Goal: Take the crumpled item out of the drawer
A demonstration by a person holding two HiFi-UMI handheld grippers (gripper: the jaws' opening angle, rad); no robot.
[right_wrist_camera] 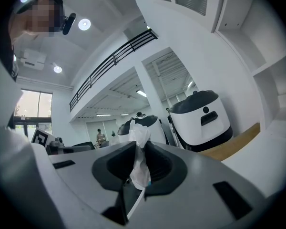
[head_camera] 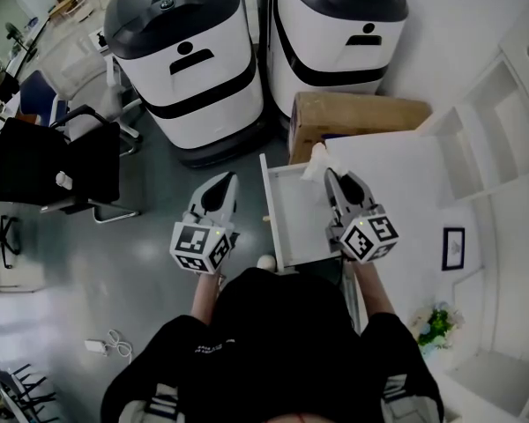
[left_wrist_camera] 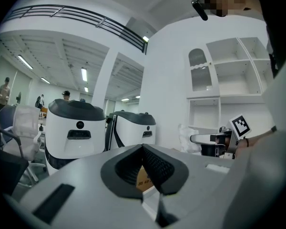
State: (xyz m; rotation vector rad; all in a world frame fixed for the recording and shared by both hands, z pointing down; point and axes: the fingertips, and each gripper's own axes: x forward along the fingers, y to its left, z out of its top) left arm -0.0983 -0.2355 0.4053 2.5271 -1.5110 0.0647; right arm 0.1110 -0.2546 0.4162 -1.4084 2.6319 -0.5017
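Note:
The crumpled item (head_camera: 316, 160) is a wad of thin white paper or film. It is pinched in my right gripper (head_camera: 328, 174), which is shut on it above the far end of the open white drawer (head_camera: 293, 227). In the right gripper view the crumpled item (right_wrist_camera: 140, 144) sticks up between the dark pads of the right gripper (right_wrist_camera: 139, 151). My left gripper (head_camera: 228, 180) hangs left of the drawer over the grey floor, jaws together and empty. The left gripper view shows the left gripper (left_wrist_camera: 143, 148) with its tips meeting, and the crumpled item (left_wrist_camera: 186, 138) off to the right.
Two white and black machines (head_camera: 189, 55) (head_camera: 335, 25) stand beyond the drawer. A cardboard box (head_camera: 357, 117) lies just behind it. A black chair (head_camera: 57, 161) is at the left, white shelving (head_camera: 498, 126) at the right, a small plant (head_camera: 436, 324) near my right elbow.

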